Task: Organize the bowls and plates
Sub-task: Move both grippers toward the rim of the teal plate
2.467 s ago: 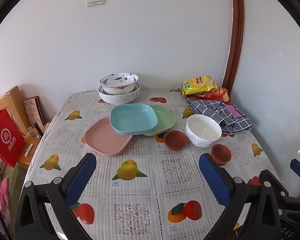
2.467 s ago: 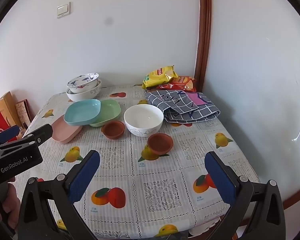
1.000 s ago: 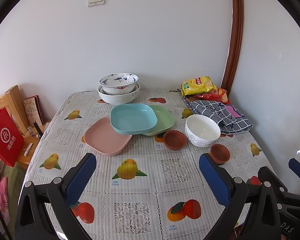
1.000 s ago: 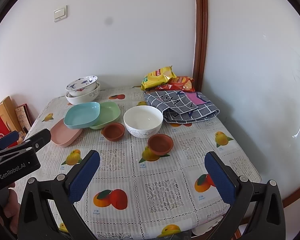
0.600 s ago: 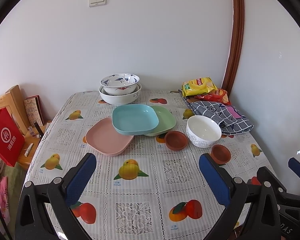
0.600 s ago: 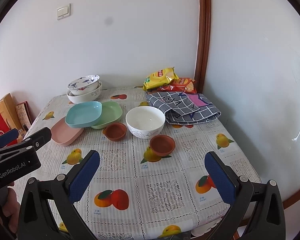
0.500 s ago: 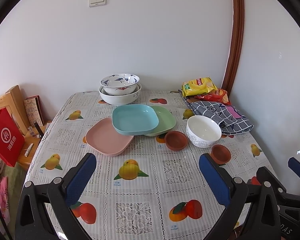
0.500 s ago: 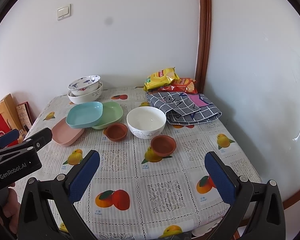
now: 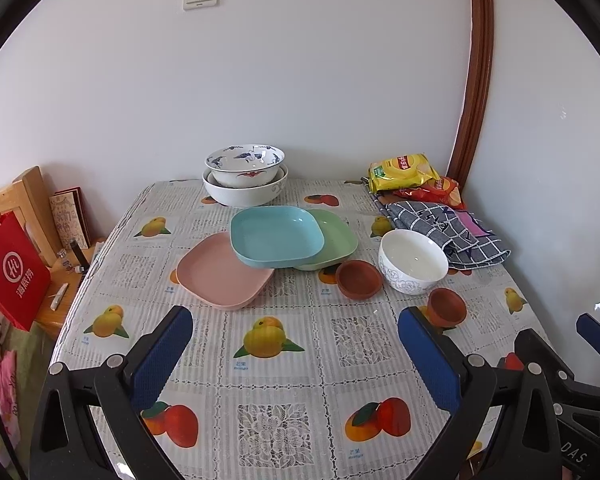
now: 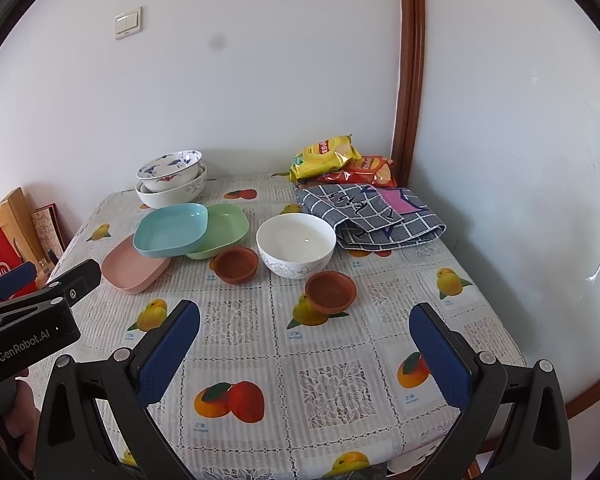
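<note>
On the fruit-print table a blue plate (image 9: 276, 236) rests across a pink plate (image 9: 222, 274) and a green plate (image 9: 336, 236). Two patterned bowls (image 9: 245, 178) are stacked at the back. A white bowl (image 9: 413, 260) stands between two small brown bowls (image 9: 359, 279) (image 9: 446, 306). The same dishes show in the right wrist view: blue plate (image 10: 171, 230), white bowl (image 10: 296, 250), brown bowls (image 10: 236, 264) (image 10: 330, 291). My left gripper (image 9: 296, 344) and right gripper (image 10: 304, 344) are open and empty, above the table's near part.
A folded checked cloth (image 9: 448, 228) and snack bags (image 9: 404, 170) lie at the back right by the wall. A red bag (image 9: 12, 276) and a wooden stand (image 9: 28, 200) stand left of the table. The left gripper's body (image 10: 28, 320) shows at the right view's left edge.
Both grippers have drifted slightly, so the dishes sit a touch lower and closer in the right wrist view. Nothing on the table has moved. Both jaws stay open.
</note>
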Demonstrator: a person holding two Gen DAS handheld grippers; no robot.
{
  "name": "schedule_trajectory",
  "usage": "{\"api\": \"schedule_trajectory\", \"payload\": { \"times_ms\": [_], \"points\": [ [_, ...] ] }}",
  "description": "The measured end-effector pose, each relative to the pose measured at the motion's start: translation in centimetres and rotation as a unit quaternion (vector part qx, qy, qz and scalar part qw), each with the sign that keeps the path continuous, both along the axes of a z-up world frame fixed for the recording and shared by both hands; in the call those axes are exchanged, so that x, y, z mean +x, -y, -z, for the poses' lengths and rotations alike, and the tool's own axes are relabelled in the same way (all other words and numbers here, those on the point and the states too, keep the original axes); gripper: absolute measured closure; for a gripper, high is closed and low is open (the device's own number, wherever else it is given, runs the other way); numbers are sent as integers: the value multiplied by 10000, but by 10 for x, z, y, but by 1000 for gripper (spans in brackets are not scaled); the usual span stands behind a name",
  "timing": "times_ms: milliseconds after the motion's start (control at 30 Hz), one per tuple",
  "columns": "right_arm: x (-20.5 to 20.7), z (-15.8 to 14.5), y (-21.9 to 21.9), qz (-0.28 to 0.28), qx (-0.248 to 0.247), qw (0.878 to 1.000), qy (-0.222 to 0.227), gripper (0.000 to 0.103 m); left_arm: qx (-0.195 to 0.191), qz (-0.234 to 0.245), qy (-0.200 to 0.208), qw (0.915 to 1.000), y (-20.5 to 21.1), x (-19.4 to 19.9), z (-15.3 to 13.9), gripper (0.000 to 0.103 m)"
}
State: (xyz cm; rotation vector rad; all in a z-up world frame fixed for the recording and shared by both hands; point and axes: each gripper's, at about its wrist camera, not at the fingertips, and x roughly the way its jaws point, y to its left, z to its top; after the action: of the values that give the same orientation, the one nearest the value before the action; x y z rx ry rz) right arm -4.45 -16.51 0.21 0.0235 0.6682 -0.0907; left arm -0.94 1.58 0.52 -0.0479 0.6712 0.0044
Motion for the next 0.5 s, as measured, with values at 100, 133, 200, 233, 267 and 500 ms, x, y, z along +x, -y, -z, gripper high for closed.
{"api": "schedule_trajectory", "payload": {
  "times_ms": [100, 133, 200, 233, 267, 500],
  "points": [
    [1, 3, -2, 3, 39, 10000, -13, 0, 0, -11, 13, 10000, -2, 1, 1, 0],
    [2, 3, -2, 4, 50, 10000, -8, 0, -21, 0, 19, 10000, -3, 2, 1, 0],
    [4, 5, -2, 16, 101, 9999, 18, 0, -59, 14, 16, 10000, -4, 3, 1, 0],
    [5, 6, -2, 18, 142, 9999, 27, 0, -100, 30, -3, 9999, -5, 4, 2, 0],
    [6, 6, -3, 6, 182, 9998, 33, 0, -146, 48, -9, 9999, -6, 6, 4, 0],
    [22, 15, -9, -4, 210, 9998, -40, 0, -285, 142, -289, 9991, -12, 23, 20, 0]
  ]
}}
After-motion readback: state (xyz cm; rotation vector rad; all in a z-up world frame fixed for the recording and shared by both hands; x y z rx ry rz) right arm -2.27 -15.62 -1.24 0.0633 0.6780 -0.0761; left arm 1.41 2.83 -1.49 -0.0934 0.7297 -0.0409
